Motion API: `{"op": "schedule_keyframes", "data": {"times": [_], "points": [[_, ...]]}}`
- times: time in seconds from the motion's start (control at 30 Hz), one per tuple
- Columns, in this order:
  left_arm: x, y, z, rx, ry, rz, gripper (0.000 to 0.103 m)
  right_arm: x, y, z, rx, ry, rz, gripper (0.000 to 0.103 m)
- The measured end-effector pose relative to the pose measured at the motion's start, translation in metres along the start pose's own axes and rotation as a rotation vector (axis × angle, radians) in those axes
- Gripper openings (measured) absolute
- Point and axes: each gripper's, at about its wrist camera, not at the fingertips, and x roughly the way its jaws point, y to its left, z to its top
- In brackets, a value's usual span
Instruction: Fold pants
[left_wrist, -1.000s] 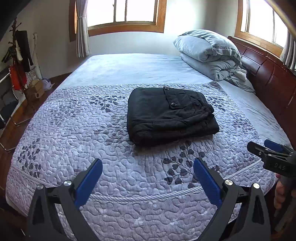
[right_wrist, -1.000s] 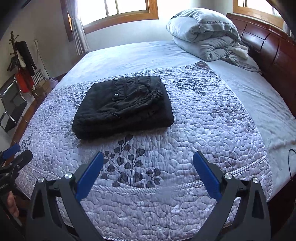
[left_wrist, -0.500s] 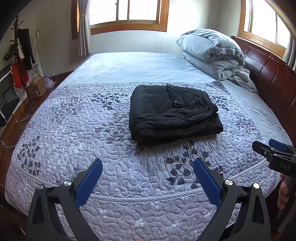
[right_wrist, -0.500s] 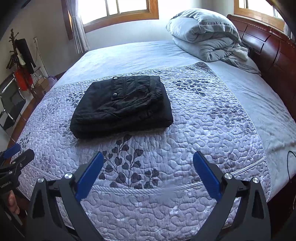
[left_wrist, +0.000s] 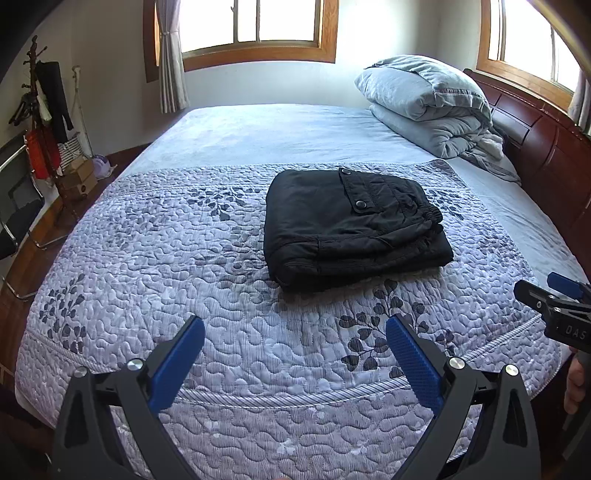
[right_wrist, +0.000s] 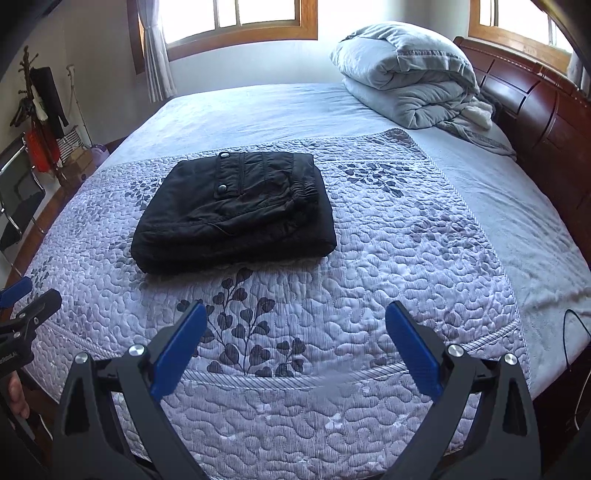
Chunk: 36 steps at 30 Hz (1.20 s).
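We find the black pants (left_wrist: 351, 225) lying as a compact, layered rectangle on the quilted coverlet (left_wrist: 147, 266) of the bed, clear of the folded duvet (left_wrist: 424, 103) near the headboard. Both tools hang over the near edge of the bed, well apart from the garment. The left gripper (left_wrist: 295, 354) is spread wide with nothing between its blue pads; the right gripper (right_wrist: 295, 343) is likewise spread and empty. From the left gripper the bundle lies ahead and slightly to the right; from the right gripper it lies ahead and to the left, so the garment sits between the two, roughly midway, and we judge neither hand clearly nearer. The bundle's long axis runs across both views, left to right, with the elastic waistband (right_wrist: 303, 188) and snap pocket flap (right_wrist: 229, 173) on its right half and top. The stacked fold edges face the tools. In our judgement the folding looks complete; any further move would be a forward reach by either hand to the near edge.
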Motion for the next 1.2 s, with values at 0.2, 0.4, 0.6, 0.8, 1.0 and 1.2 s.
{"op": "schedule_keyframes", "data": {"times": [0.2,0.4,0.6,0.8,1.0,1.2], "points": [[0.0004,0.0007,0.0007,-0.001,-0.004,0.005,0.099,0.0037,0.0006,-0.0015,-0.007,0.011,-0.003,0.097],[0.0004,-0.0007,0.0011,0.005,-0.008,0.006,0.099,0.0044,0.0018,-0.0027,-0.007,0.013,0.001,0.097],[0.0011,-0.0013,0.0003,0.004,-0.004,0.003,0.099,0.0045,0.0016,-0.0031,-0.005,0.015,0.001,0.097],[0.0002,-0.0004,0.0005,0.001,-0.006,0.001,0.099,0.0045,0.0013,-0.0042,-0.006,0.014,0.002,0.097],[-0.0012,-0.0001,0.0006,0.001,-0.009,-0.004,0.099,0.0043,0.0019,-0.0047,-0.008,0.013,0.002,0.097],[-0.0031,-0.0041,-0.0006,0.03,-0.025,0.007,0.099,0.0046,0.0009,-0.0062,-0.004,0.018,0.002,0.097]]}}
